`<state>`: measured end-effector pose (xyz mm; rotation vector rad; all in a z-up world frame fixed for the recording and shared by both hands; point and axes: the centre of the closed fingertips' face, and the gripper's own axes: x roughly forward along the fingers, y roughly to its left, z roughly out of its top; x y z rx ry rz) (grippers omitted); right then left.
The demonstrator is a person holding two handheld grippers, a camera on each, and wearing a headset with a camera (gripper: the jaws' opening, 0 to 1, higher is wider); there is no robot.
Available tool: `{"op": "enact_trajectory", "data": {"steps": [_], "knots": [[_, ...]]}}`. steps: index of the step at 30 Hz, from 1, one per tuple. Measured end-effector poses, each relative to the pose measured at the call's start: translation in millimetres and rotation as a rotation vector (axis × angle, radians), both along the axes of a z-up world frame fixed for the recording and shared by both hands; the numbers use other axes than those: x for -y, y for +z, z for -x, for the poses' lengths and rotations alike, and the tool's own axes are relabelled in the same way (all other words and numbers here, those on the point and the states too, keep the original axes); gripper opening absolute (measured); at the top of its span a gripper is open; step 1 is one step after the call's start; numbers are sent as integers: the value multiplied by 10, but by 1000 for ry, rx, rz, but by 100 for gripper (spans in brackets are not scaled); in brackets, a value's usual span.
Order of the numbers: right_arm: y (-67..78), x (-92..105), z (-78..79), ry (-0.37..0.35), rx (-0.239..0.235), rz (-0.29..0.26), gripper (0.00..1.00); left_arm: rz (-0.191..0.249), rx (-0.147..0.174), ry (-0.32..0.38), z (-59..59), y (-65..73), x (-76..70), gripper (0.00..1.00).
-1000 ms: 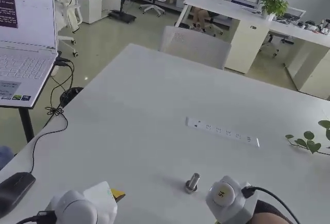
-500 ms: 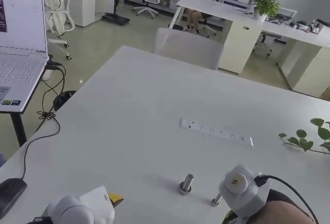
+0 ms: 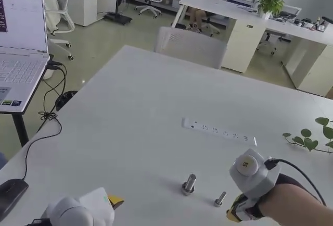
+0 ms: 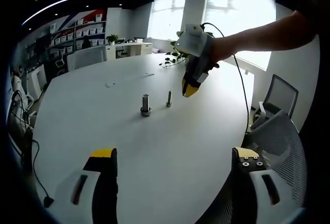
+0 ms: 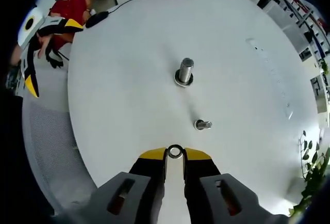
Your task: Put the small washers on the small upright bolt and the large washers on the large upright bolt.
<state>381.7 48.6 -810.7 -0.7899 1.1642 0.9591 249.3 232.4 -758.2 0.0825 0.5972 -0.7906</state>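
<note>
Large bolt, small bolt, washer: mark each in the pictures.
large bolt [image 5: 185, 69]: right gripper view, on its shaft.
small bolt [image 5: 203, 125]: right gripper view, on its shaft.
washer [image 5: 175, 146]: right gripper view, on its ring's upper edge.

My right gripper [image 3: 233, 216] hangs at the lower right, yellow tips just beside the small upright bolt [image 3: 220, 199]. The large upright bolt [image 3: 189, 184] stands near it on the white table [image 3: 130, 132]. My left gripper [image 3: 112, 203] is at the bottom edge, well apart. A power strip [image 3: 218, 131] lies beyond.
</note>
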Motion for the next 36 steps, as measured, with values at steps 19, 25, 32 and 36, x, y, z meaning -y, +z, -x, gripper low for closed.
{"op": "enact_trajectory", "data": {"steps": [19,25,32,36], "knots": [[77,-56,-401,4,40,-10,13,-1,-8,11,-39,-40,-23,92],[44,-72,-452,11,38,-7,13,4,-1,13,-69,-32,-30,92],[-8,-103,-476,18,27,-7,13,11,1,22,-112,-33,-42,93],[-20,-124,-483,22,25,-7,13,15,0,25,-124,-38,-50,94]]}}
